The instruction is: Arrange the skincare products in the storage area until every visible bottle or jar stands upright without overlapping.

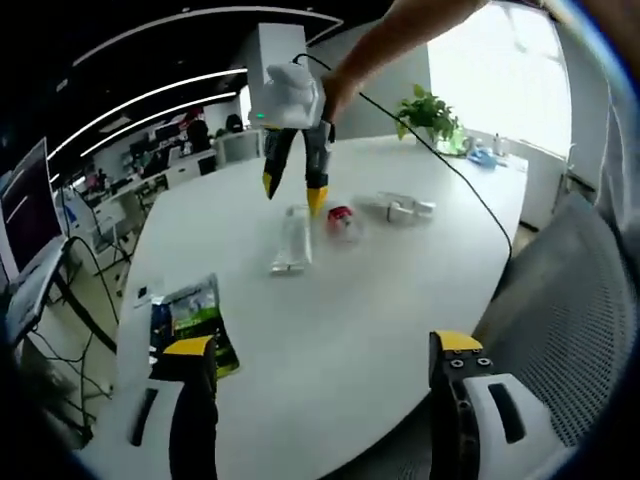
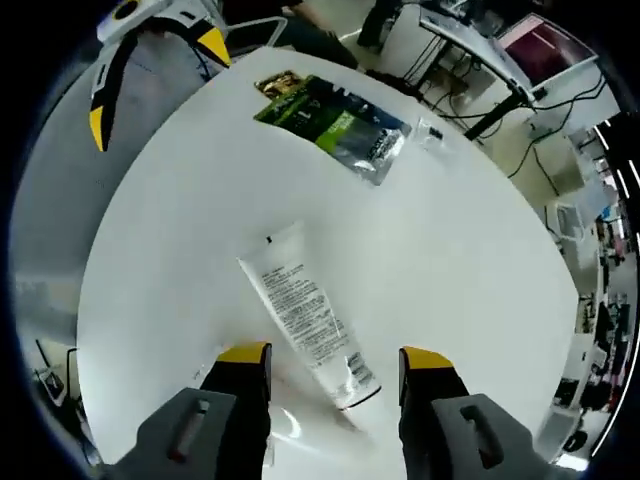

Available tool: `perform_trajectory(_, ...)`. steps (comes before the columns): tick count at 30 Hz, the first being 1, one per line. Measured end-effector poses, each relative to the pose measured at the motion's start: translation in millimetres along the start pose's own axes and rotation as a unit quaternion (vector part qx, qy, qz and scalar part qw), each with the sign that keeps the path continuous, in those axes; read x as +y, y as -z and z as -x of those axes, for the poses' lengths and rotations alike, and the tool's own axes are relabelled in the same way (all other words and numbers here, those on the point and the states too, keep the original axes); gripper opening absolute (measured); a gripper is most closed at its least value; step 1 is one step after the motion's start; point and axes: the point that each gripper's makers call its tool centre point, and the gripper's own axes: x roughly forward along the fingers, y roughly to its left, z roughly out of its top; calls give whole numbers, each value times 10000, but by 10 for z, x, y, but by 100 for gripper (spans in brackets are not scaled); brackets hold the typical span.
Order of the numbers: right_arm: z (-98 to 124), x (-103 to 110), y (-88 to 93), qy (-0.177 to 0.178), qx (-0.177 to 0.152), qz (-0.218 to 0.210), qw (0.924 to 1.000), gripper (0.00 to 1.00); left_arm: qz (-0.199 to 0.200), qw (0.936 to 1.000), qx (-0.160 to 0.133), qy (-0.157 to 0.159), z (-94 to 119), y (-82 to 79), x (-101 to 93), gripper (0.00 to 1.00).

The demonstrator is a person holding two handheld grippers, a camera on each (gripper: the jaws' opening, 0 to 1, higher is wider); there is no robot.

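Progress is slight, I judge: the white tube (image 2: 308, 318) lies flat on the bench (image 2: 470, 250) between my right gripper's (image 2: 335, 362) open jaws, the red-capped jar (image 1: 341, 220) sits beside it, and my left gripper (image 1: 320, 350) hangs open and empty, well back.

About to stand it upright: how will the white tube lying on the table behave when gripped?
The white tube tapers to a flat crimped end, so it probably squashes under pressure. It lies flat, unlikely to roll. Standing on its cap, it may tip.
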Motion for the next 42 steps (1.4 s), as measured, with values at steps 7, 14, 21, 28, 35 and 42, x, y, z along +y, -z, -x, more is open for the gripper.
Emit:
perform_trajectory(7,-257,96,56,-474,311,551,9969,38,-3,10000,42,-24,0,19,7,81)
perform_trajectory(14,-352,137,69,-699,495,1108,9901,37,-22,10000,80,-33,0,36,10,80)
perform_trajectory(21,-380,208,76,-971,550,1323,9849,32,-31,9999,89,-38,-1,47,11,78)
perform_trajectory(28,-398,180,92,-1126,478,1414,9824,29,-26,9999,109,-13,-2,55,5,76)
perform_trajectory(35,-414,169,95,-1087,535,1420,9824,24,-42,9999,112,-10,-1,58,7,74)
perform_trajectory(42,-381,138,-12,-877,362,1267,9874,21,3,9999,108,-26,1,62,24,71)
